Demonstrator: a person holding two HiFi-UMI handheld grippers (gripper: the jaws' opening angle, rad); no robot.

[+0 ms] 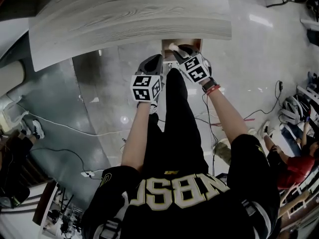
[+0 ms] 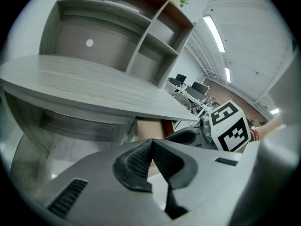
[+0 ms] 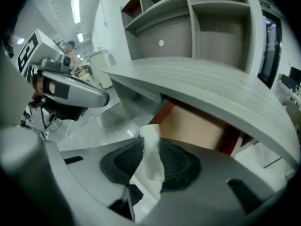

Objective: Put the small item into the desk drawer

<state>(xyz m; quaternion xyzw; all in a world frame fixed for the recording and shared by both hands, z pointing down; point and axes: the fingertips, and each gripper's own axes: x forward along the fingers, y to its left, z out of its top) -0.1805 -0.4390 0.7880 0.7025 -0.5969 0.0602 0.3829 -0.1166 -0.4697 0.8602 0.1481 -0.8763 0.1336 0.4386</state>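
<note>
Drawer (image 3: pixel 195 125) open just ahead of the right claw (image 3: pixel 149 147), tucked under the desk top (image 3: pixel 211 86). The right claw pinches a small white wad (image 3: pixel 151 168) between its pads, top poking up past them. The left claw (image 2: pixel 152 144) sits alongside, closed on nothing. Risk, I'd say: the soft wad clings to a pad on release, or drops short of the drawer onto the floor

Only the black shirt (image 1: pixel 199 218) bears readable print, pale letters "NBS" (seen upside down, one more unclear).
</note>
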